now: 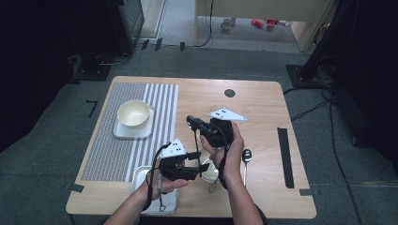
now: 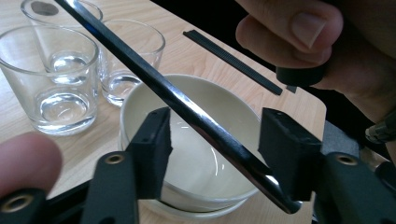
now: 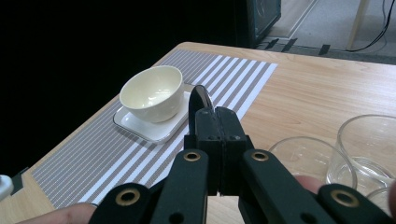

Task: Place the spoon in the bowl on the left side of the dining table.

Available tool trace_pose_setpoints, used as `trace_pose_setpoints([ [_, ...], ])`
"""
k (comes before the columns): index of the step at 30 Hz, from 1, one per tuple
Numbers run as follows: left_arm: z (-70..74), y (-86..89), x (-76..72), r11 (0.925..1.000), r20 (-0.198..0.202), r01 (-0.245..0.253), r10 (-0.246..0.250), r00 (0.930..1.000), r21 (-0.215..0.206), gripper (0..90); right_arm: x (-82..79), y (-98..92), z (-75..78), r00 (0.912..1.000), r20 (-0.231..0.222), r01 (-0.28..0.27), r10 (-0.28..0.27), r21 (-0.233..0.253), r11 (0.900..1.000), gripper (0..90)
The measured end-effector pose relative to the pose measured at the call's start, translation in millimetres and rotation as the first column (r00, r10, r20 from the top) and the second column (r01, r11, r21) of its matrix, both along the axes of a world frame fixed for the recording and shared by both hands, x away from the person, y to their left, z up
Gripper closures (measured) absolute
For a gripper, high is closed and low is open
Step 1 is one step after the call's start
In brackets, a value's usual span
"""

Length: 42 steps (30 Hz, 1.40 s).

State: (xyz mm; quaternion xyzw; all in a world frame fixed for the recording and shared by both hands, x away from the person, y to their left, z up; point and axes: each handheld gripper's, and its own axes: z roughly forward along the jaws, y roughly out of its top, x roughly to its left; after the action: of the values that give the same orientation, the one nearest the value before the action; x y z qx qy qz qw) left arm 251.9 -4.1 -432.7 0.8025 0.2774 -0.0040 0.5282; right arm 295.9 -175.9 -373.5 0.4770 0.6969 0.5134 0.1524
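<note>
Holding a spoon [image 2: 187, 107] between both grippers, above the near middle of the table [image 1: 263, 98].

- Spoon: right gripper [image 3: 218, 122] has its jaws closed on the bowl end, whose dark tip shows above them in the right gripper view. The handle runs slantwise through the left gripper [image 2: 215, 154], whose jaws stand wide either side of it; whether a pad touches the metal, I cannot tell.
- Step, as I judge it: a hand-over or re-grip. Next I would close the left jaws squarely on the handle before loosening the right, or the spoon could slip into the bowl below.
- Near bowl [image 2: 140, 100]: cream, directly under the handle, apparently empty, on a plate.
- Glasses [image 2: 51, 74]: three clear tumblers just beyond that bowl, empty as far as I can see.
- Far bowl [image 1: 133, 113]: cream, empty, upright on a square white plate [image 1: 123, 131] on the striped mat [image 1: 105, 140].
- Second spoon [image 1: 246, 157]: lying on the table right of my right forearm.
- Tray [image 1: 140, 176]: at the near edge under my left hand; contents hidden.
</note>
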Motion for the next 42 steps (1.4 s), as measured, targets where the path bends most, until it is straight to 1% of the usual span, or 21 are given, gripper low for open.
trace_pose_setpoints([
  [3,-0.8,-0.6,-0.1,0.9998,-0.008,0.018,-0.018,0.9998,-0.006,52.2,0.0,-1.9,1.2,1.0,0.006,0.008,-0.008,0.008,1.0,90.0],
  [6,-1.4,-1.2,0.0,0.9998,-0.012,0.021,-0.021,0.9997,-0.003,54.2,-0.2,-3.0,1.7,0.9999,0.007,0.011,-0.011,0.01,1.0,90.0],
  [7,-2.2,-1.9,0.0,0.9999,-0.014,0.017,-0.017,0.9998,0.0,57.8,-0.5,-3.4,1.8,0.9998,0.009,0.015,-0.016,0.012,1.0,90.0],
  [9,-2.6,-2.0,0.0,0.9998,-0.017,0.018,-0.018,0.9997,0.0,59.9,-0.7,-4.2,1.6,0.9997,0.012,0.02,-0.02,0.016,1.0,90.0],
  [15,-3.3,0.1,2.0,0.9999,-0.028,0.01,-0.01,0.9996,-0.005,63.1,-1.1,-7.9,1.8,0.9995,0.013,0.03,-0.03,0.028,0.999,90.0],
  [22,-4.4,3.2,5.3,1.0,-0.042,-0.001,0.001,0.9991,-0.002,68.0,-2.4,-16.1,1.7,0.9984,0.018,0.052,-0.054,0.06,0.997,90.0],
  [26,-5.8,4.6,7.8,0.9999,-0.063,-0.009,0.01,0.998,0.007,70.7,-3.0,-21.3,0.2,0.998,0.014,0.061,-0.062,0.084,0.995,90.0],
  [31,-7.6,8.2,11.4,1.0,-0.085,-0.009,0.009,0.9964,0.003,73.5,-3.9,-27.5,-1.3,0.9979,0.001,0.064,-0.065,0.113,0.991,90.0],
  [38,-10.3,12.7,16.6,0.9997,-0.112,-0.025,0.025,0.9934,-0.003,77.1,-5.4,-34.7,-1.7,0.9979,0.0,0.065,-0.065,0.13,0.989,90.0],
  [40,-10.7,13.9,17.7,0.9996,-0.113,-0.027,0.027,0.9933,0.003,78.0,-6.0,-37.4,-2.4,0.998,-0.002,0.063,-0.063,0.136,0.989,90.0],
  [42,-11.2,15.1,18.7,0.9989,-0.117,-0.045,0.047,0.992,0.015,79.1,-6.6,-40.3,-3.7,0.998,-0.008,0.063,-0.062,0.141,0.988,89.7],
])
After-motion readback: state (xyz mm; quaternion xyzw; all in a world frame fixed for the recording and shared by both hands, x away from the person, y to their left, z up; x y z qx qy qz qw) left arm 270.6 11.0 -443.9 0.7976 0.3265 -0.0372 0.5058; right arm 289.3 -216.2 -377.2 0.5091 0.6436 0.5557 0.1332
